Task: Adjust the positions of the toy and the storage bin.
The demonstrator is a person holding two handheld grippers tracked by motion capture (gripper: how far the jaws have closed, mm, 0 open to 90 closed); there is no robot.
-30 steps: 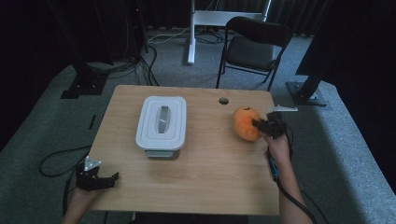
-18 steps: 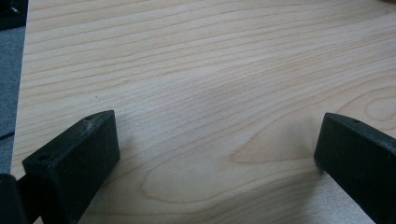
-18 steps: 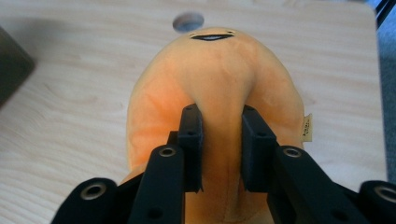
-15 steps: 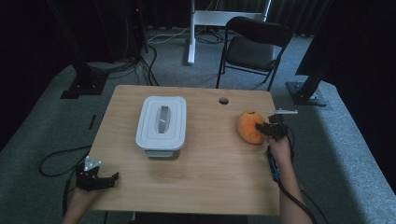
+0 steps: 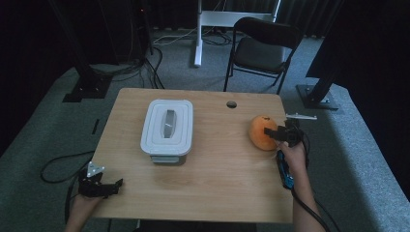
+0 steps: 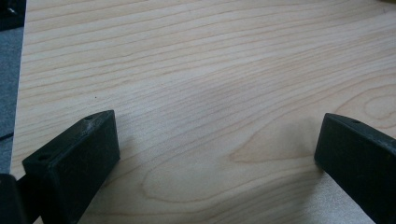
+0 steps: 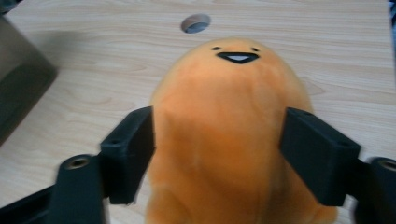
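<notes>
A: What do you see from the right gripper view?

B: I see the right gripper (image 7: 217, 156) with its 2 black jaws wide apart. They have just been opening. The orange plush toy (image 7: 229, 140) sits between them. The left jaw looks right against the fuzz. The right jaw is just beside it, and I cannot tell if it touches. The picture is a bit blurry.

A: Does the toy have a face?

B: Yes! Up close it has 2 tiny black eyes and a small open mouth. From the high view the toy (image 5: 261, 133) is just an orange blob with a dark spot, near the right edge of the wooden table (image 5: 217, 183).

A: What does the high view give you that the close one does not?

B: The whole table. The right gripper (image 5: 276, 135) is at the toy's side, with a hand (image 5: 292, 154) behind it. A white box with a lid (image 5: 168, 126) stands well apart from the toy, over to the left. There is a round hole (image 5: 231, 104) in the table near the far edge. A black chair (image 5: 263, 48) stands behind the table.

A: And the other one?

B: The left gripper (image 5: 99, 183) is at the near left corner. In the left gripper view (image 6: 217, 154) its 2 jaws are far apart, with bare wood between them. It holds nothing.

A: Any words or labels to read?

B: I cannot make out any writing.
</notes>
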